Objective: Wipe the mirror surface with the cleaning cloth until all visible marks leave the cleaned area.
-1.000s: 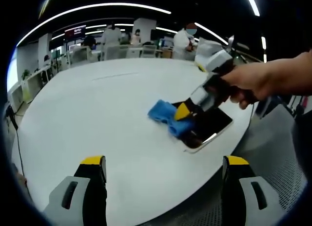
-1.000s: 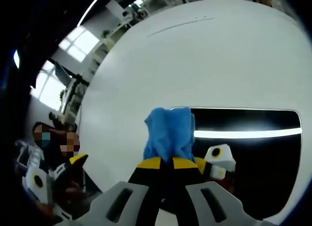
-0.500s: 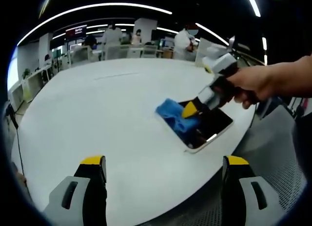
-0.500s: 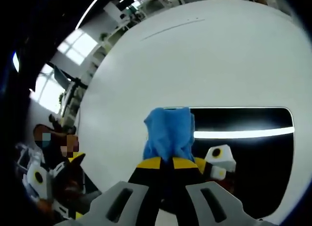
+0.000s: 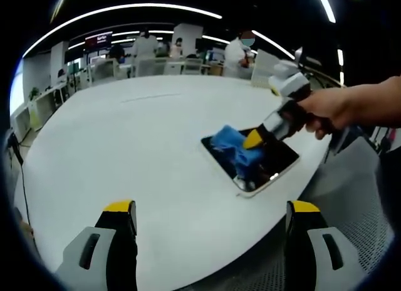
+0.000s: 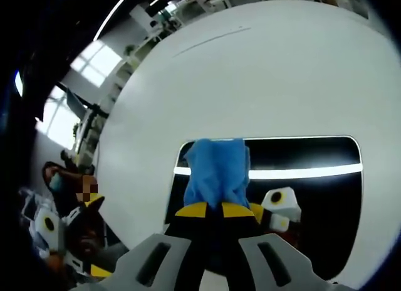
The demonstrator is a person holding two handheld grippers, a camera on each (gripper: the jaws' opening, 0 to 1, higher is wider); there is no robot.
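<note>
- R gripper (image 6: 216,211): jaws pressed together on the cleaning cloth (image 6: 216,172), pinched at one end; rest of the blue cloth fans out ahead onto the glass. Same gripper seen from the left gripper view (image 5: 254,139), held by a hand (image 5: 326,110), cloth (image 5: 230,145) bunched under its tips.
- L gripper (image 5: 210,209): jaws spread wide, nothing between them; held off the table's near edge, well apart from the work.
- Mirror (image 6: 313,156): dark, rounded rect., pale frame, lying flat on the white table (image 6: 263,78) near the table's edge on the R-hand side (image 5: 263,165). Cloth sits on the mirror's end toward the table centre. Bright strip across the glass = ceiling light reflection, not a mark.
- Marks: too small/dark to tell any on the glass.
- Step in hand (judged): wiping stroke along the mirror's length.
- To do it well: keep cloth flat w/ light downward press so fabric, not jaw tips, meets glass; overlap passes, edge to edge, incl. corners; keep pinch firm so cloth doesn't slip out.
- Risk: mirror near table edge, unheld; a hard push could slide it off. L gripper could steady the frame.
- Background: desks, people standing at the far side of the room (image 5: 144,46).
</note>
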